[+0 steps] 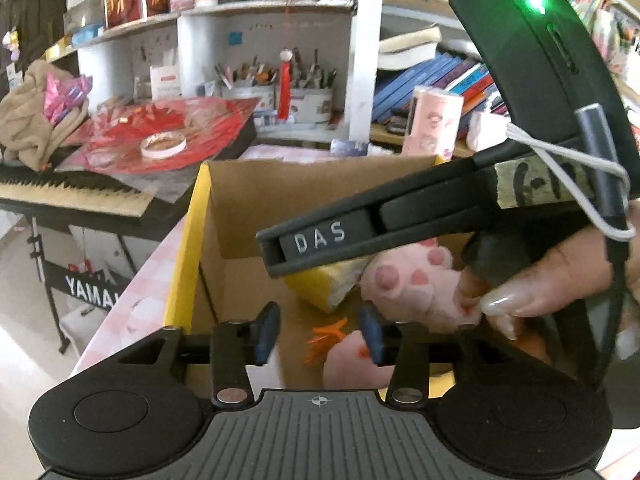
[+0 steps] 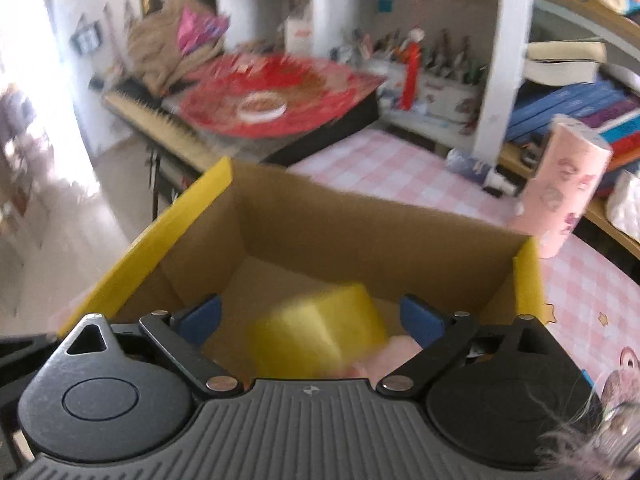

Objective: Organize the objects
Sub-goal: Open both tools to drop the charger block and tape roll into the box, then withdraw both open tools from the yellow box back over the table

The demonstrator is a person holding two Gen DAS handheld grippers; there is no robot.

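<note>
Two grippers hang over one cardboard box [image 1: 240, 216], so keep them from crowding each other as you drop things in.

From the left wrist view, your left gripper [image 1: 318, 334] points down into the box with its blue pads apart and nothing pressed between them. An orange plastic piece [image 1: 326, 336] and something pink and soft lie on the box floor under it. The right-hand tool crosses the frame from the upper right, your hand [image 1: 532, 288] wrapped on its handle, with a pink paw-shaped plush [image 1: 416, 284] just under its long black body and against your fingertips. A yellow sponge block [image 1: 324, 284] sits beside the plush, deeper in the box. I judge that the release is what you are at: let each item fall free inside the walls.

From the right wrist view, blurred, your right gripper [image 2: 310, 316] is tilted down over the box [image 2: 360, 224], pads spread wide and gripping nothing. The yellow block [image 2: 320, 328] lies below and between the pads, apart from them, with a bit of pink plush [image 2: 396, 350] next to it. The box stands on the pink checked table [image 2: 400, 168], a pink tube [image 2: 564, 184] upright beyond its far right corner.
</note>
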